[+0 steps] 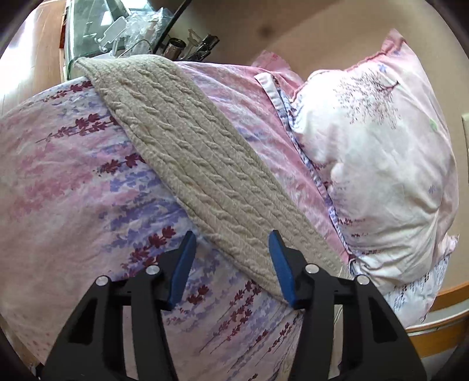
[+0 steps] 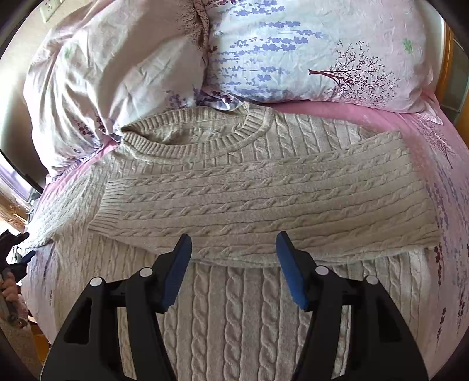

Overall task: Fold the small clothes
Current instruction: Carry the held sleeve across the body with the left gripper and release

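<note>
A beige cable-knit sweater (image 2: 234, 307) lies flat on the bed with its collar (image 2: 234, 132) toward the pillows. One sleeve (image 2: 263, 193) is folded across the chest. My right gripper (image 2: 234, 255) hovers open over the lower edge of that sleeve, nothing between its blue pads. In the left wrist view a long beige strip of the sweater (image 1: 190, 152) runs diagonally over the floral sheet (image 1: 64, 175). My left gripper (image 1: 233, 252) stands open at the strip's near end, its right pad over the knit, not pressing on it. The left gripper also shows at the right wrist view's far left edge (image 2: 20, 258).
Two floral pillows (image 2: 307, 49) (image 2: 111, 73) lie behind the sweater, one seen large in the left wrist view (image 1: 375, 164). A cluttered glass-topped stand (image 1: 96, 26) sits beyond the bed's far end. A wooden bed frame (image 1: 439, 322) edges the mattress. A hand (image 2: 10, 290) holds the left gripper.
</note>
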